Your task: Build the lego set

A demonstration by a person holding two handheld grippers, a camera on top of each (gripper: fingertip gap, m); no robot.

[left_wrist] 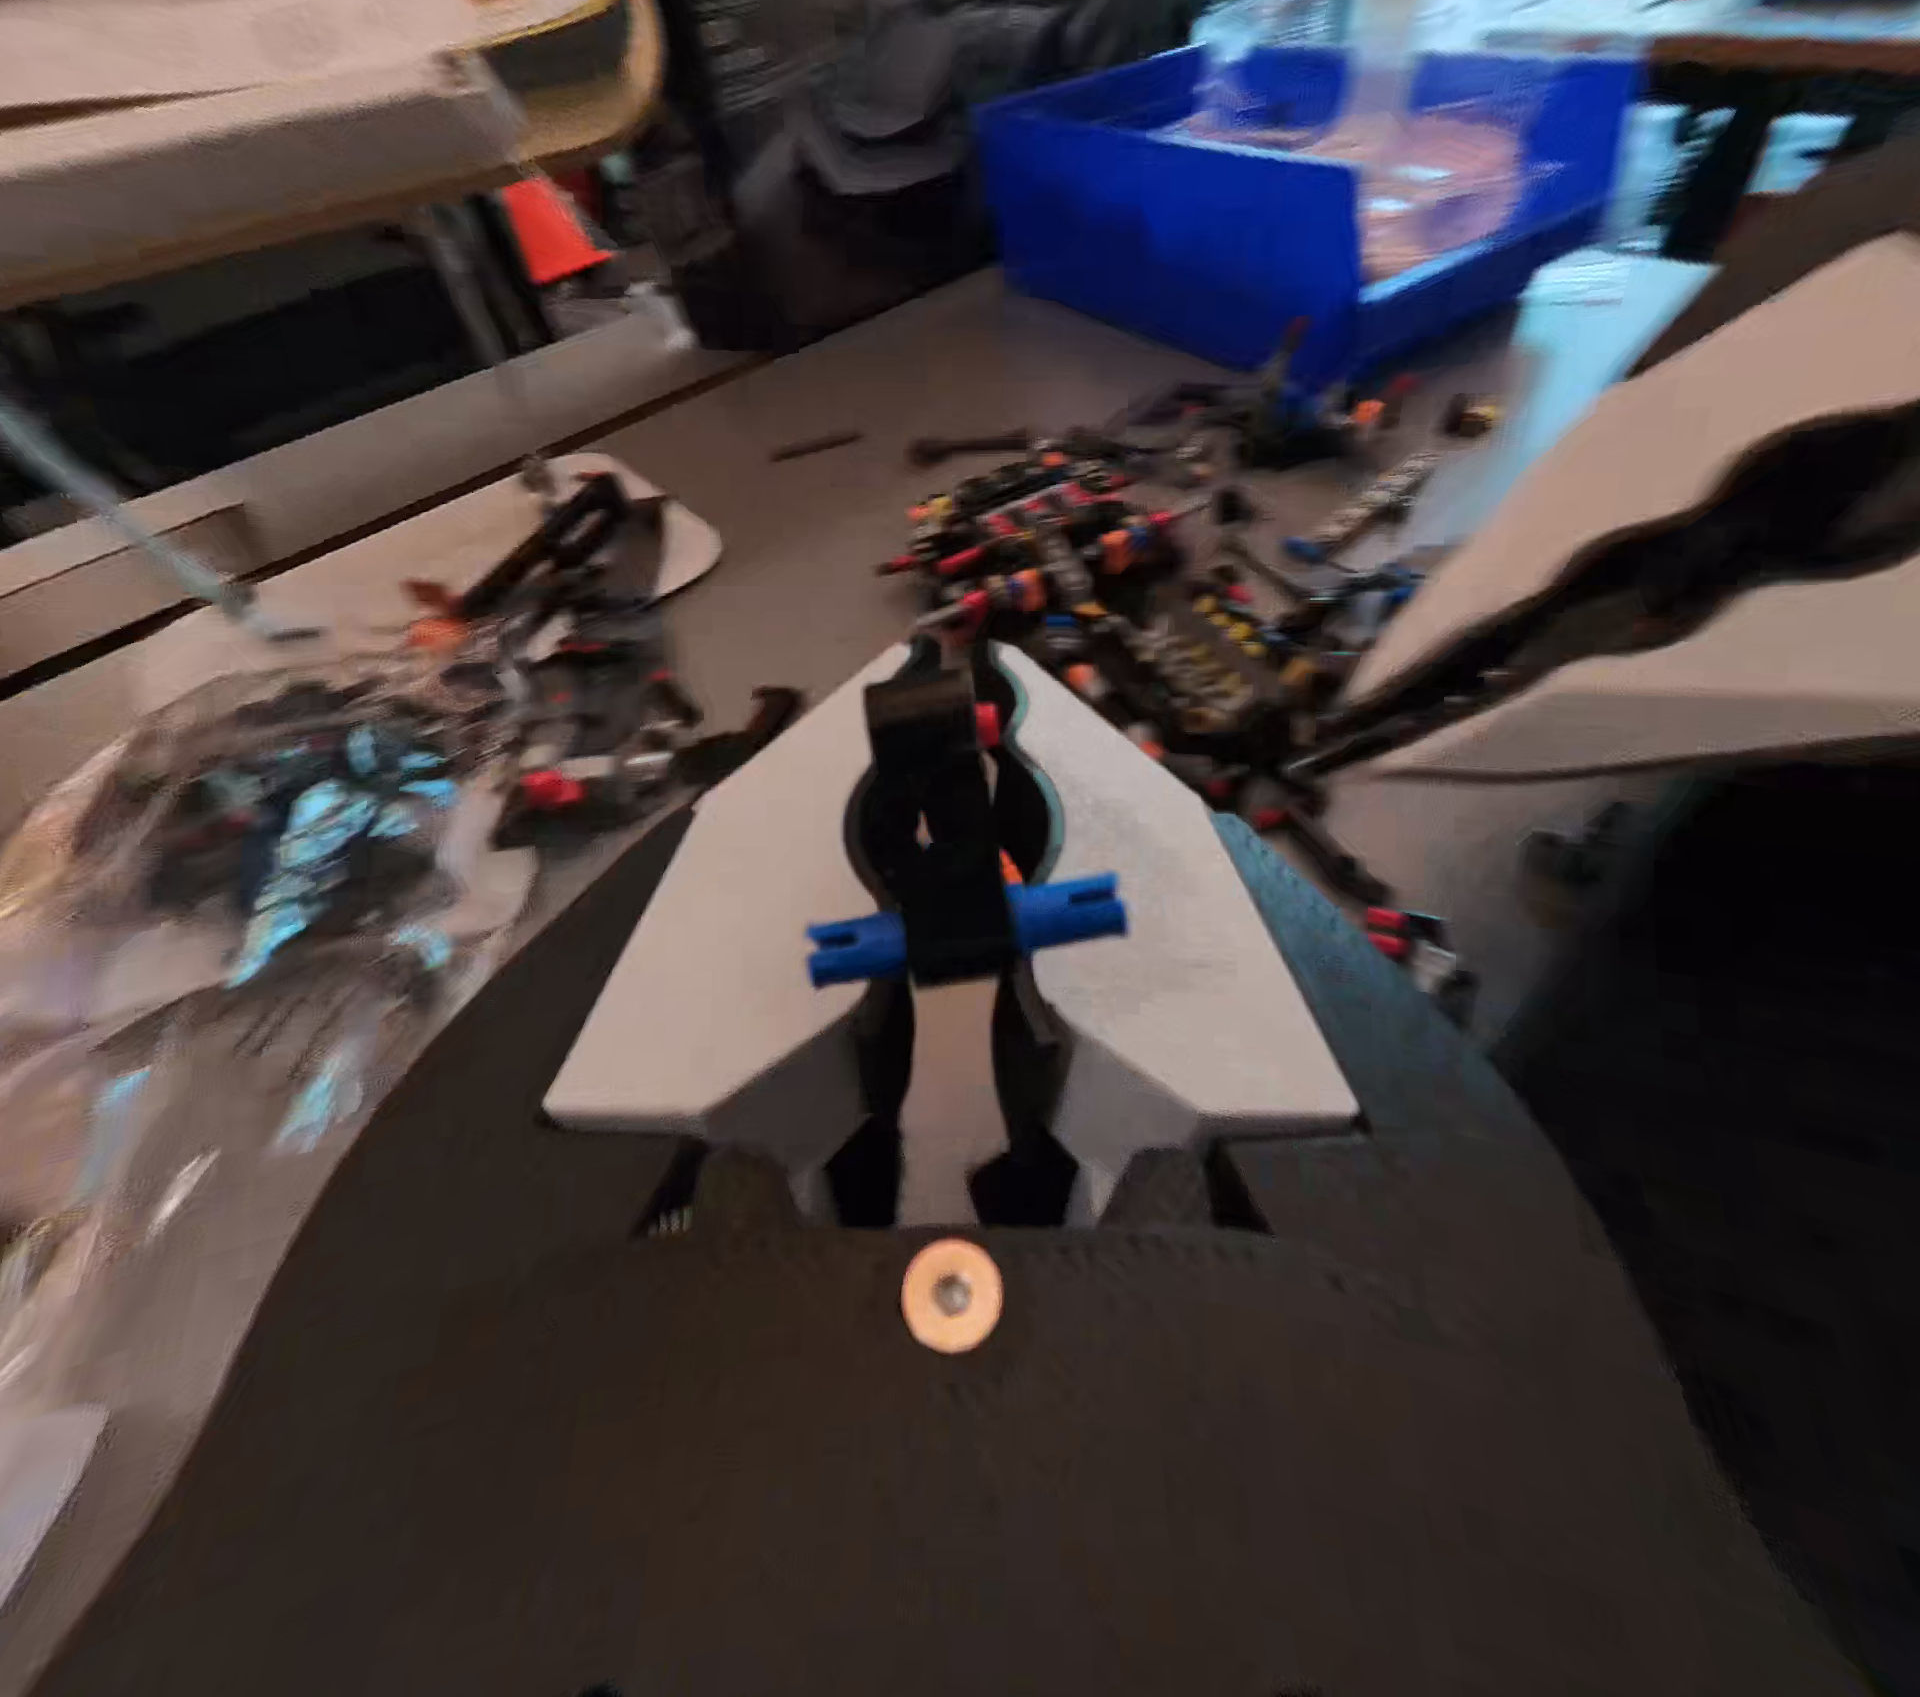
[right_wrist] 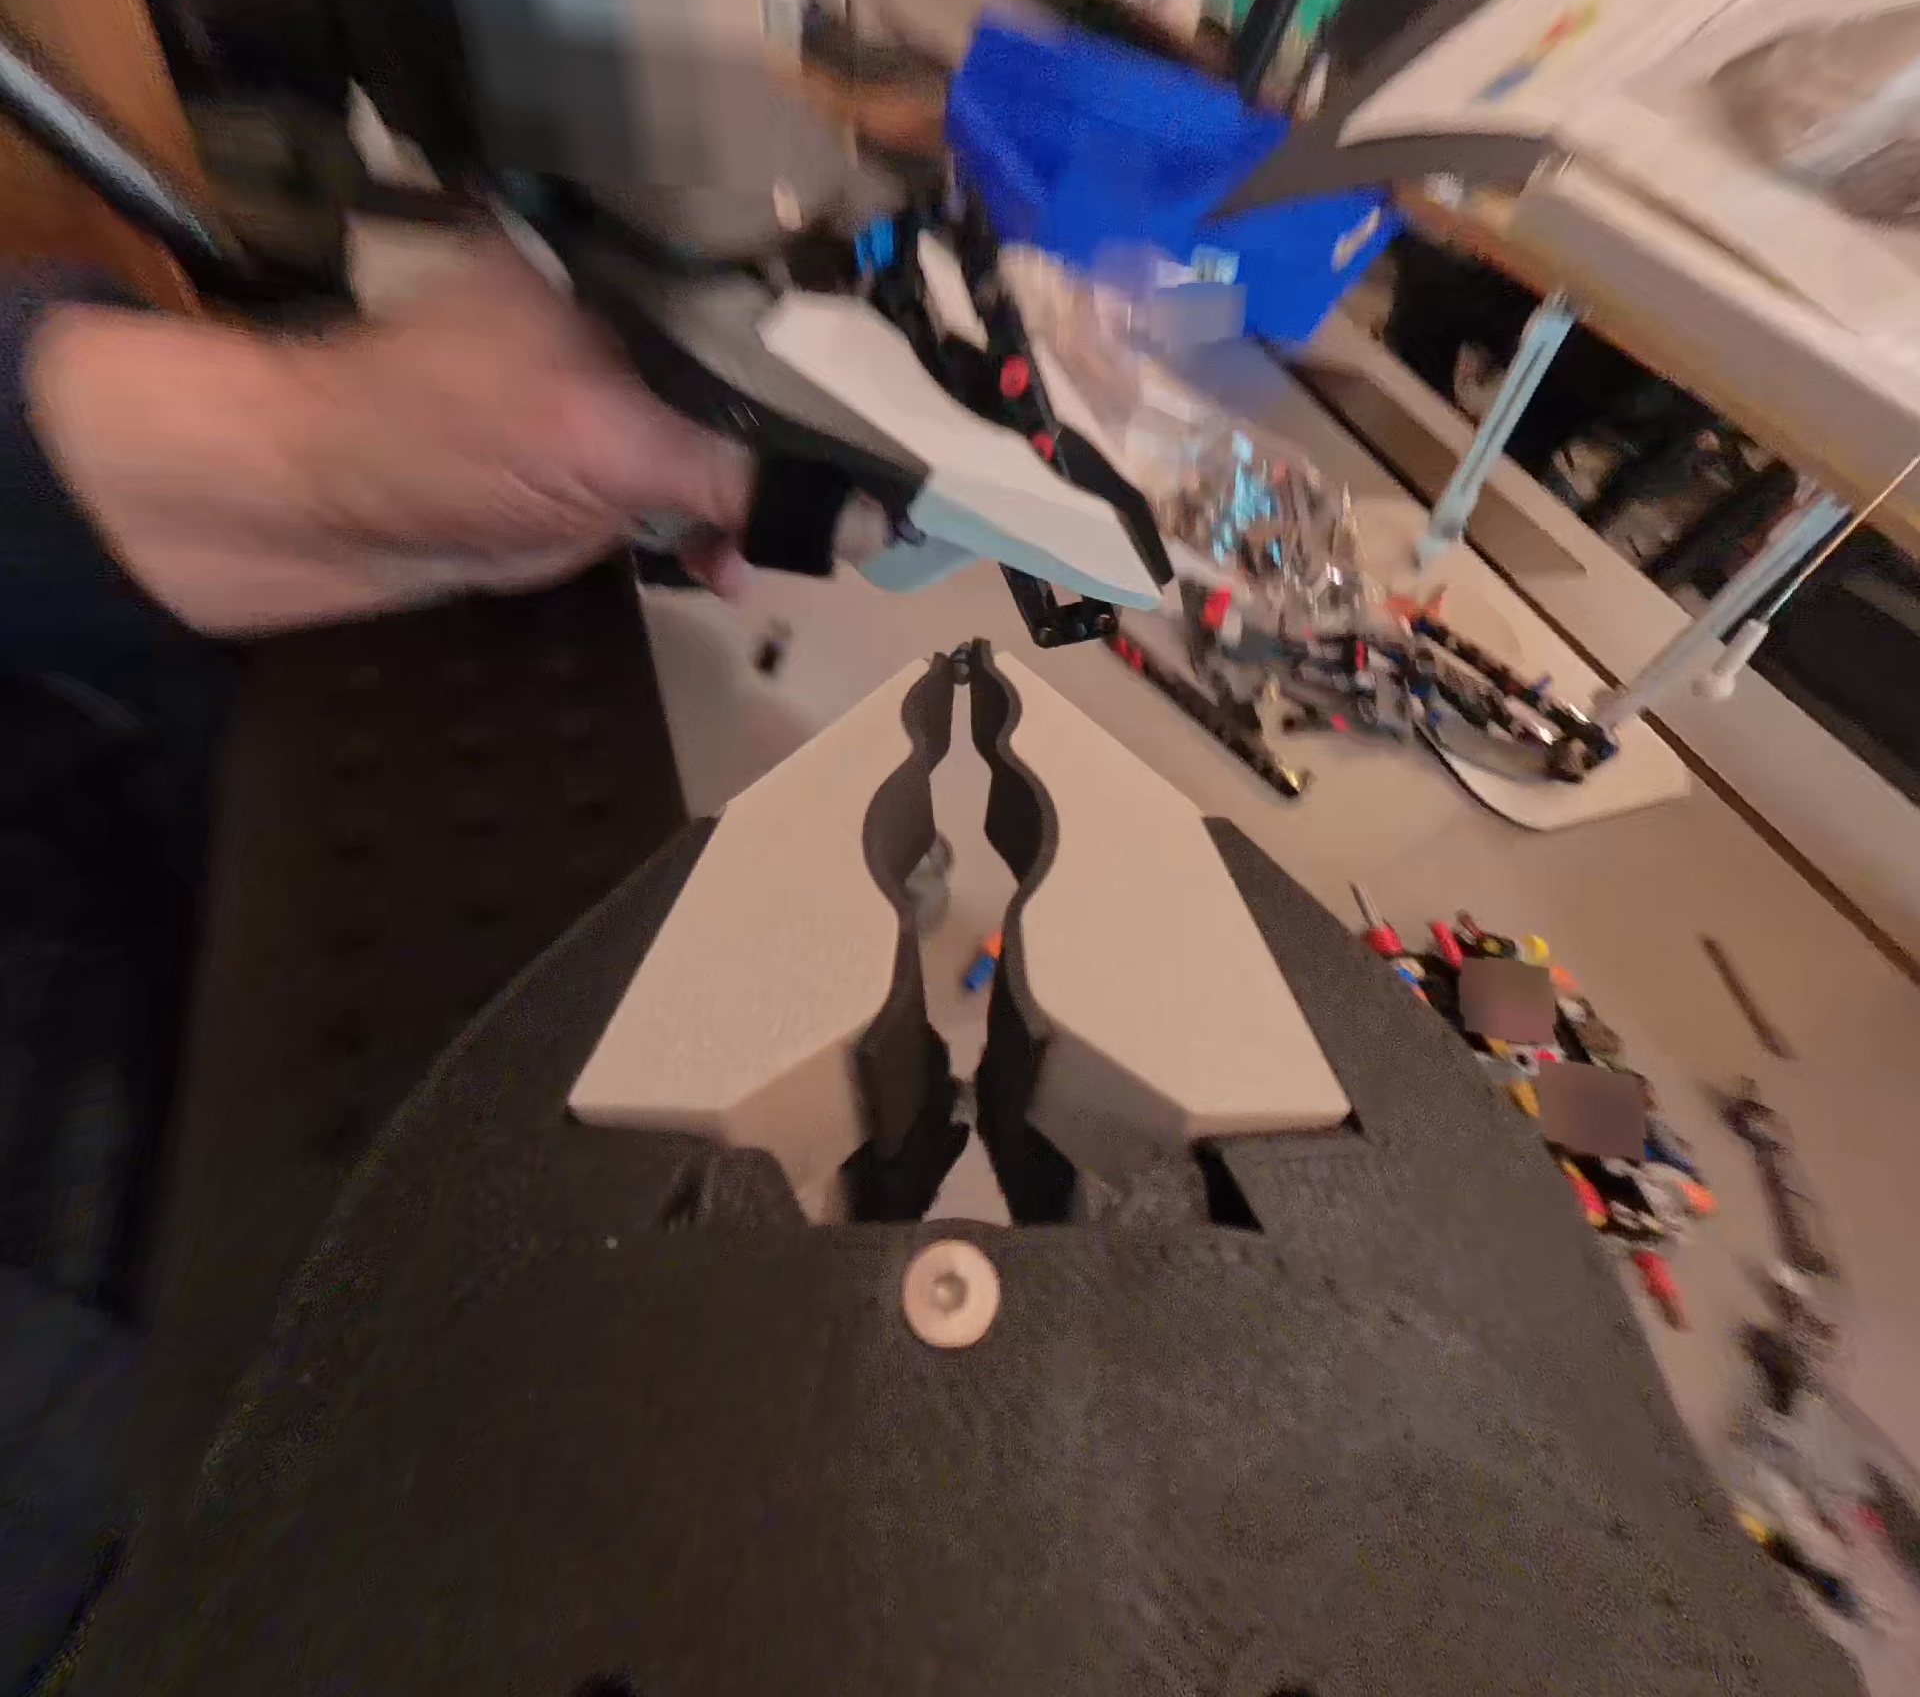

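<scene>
Left gripper (left_wrist: 951, 691) pinches a black beam (left_wrist: 935, 826) carrying a blue pin (left_wrist: 1070, 904); right gripper (right_wrist: 964, 668) pinched nearly shut above the desk (right_wrist: 1351, 847).

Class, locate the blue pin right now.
In the left wrist view, the blue pin crosses a black beam clamped in the left hand-held gripper.
</scene>
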